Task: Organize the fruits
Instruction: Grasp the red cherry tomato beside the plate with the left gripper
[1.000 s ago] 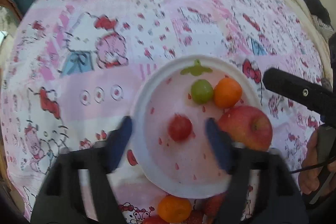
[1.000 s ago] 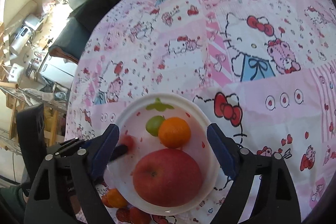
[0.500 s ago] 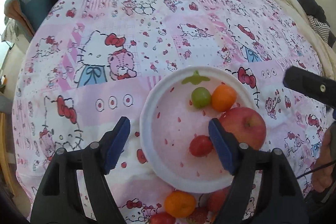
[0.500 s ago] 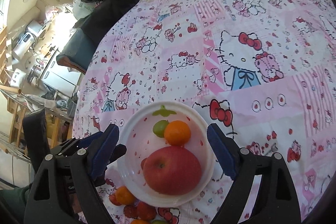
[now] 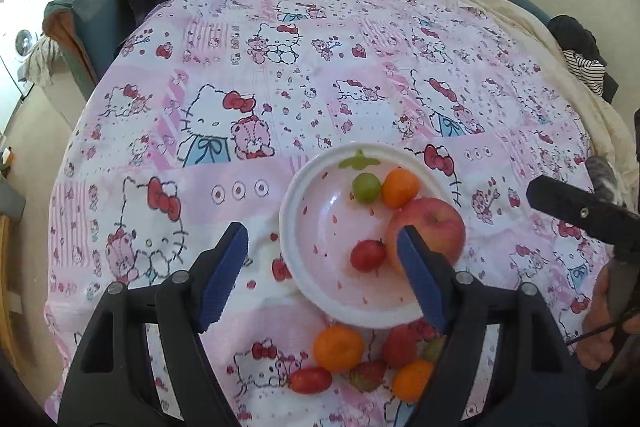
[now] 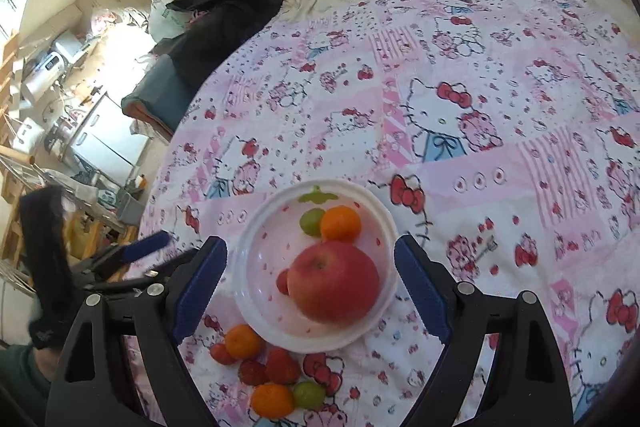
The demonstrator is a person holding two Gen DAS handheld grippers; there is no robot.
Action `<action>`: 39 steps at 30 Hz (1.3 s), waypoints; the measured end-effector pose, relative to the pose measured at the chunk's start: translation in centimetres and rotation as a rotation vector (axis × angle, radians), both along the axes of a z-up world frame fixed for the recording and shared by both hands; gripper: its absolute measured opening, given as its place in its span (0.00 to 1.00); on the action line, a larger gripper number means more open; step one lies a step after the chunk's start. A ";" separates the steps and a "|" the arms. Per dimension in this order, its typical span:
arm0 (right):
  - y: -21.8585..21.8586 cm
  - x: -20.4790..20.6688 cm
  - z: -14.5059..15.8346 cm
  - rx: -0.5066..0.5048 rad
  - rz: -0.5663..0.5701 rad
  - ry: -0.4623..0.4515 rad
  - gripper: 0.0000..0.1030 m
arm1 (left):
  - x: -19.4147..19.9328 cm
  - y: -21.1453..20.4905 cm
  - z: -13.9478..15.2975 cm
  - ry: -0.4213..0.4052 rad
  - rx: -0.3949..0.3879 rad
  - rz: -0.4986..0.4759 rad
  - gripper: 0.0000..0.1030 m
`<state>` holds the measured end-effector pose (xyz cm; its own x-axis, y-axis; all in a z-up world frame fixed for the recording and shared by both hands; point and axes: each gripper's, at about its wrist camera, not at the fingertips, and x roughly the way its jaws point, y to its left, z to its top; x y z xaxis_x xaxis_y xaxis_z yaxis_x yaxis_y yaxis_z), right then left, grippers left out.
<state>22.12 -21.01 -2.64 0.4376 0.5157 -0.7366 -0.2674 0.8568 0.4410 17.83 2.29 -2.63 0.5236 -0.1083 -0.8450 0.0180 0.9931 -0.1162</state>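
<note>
1. Fruits sit in and beside a white bowl (image 5: 290, 227) on a pink cartoon-print bedspread (image 5: 200, 187), low and centre in both views.
2. Inside the bowl: a big red apple (image 5: 434, 227), an orange (image 5: 400, 187), a green grape (image 5: 366, 187) and a small red tomato (image 5: 367, 255), which touches the apple.
3. Below the bowl, on the bedspread, lies a loose cluster: an orange (image 5: 338, 348), more red pieces, and a green grape (image 6: 309, 394).
4. Left tool (image 5: 324, 275) stands wide with nothing between its blue pads, above the bowl's left edge.
5. Right tool (image 6: 310, 287) also stands wide and empty, framing the bowl.
</note>
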 end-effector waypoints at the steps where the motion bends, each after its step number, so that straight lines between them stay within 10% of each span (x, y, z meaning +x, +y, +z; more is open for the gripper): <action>1: -0.1 -0.3 0.0 0.001 -0.002 0.002 0.86 | -0.4 0.1 0.2 -0.004 0.002 0.006 0.72; 22: -1.2 -8.6 -1.3 -0.031 -0.023 0.083 0.86 | -7.8 3.5 -0.5 0.118 -0.034 0.129 0.72; 39: -3.3 -8.8 -5.9 -0.004 -0.119 0.283 0.86 | -6.8 3.6 -6.4 0.327 -0.062 0.206 0.72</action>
<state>13.27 -24.27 -8.51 0.2719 0.4697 -0.8399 -0.0316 0.8767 0.4801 11.06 5.88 -9.05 0.2443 -0.0847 -0.9660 -0.2291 0.9629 -0.1424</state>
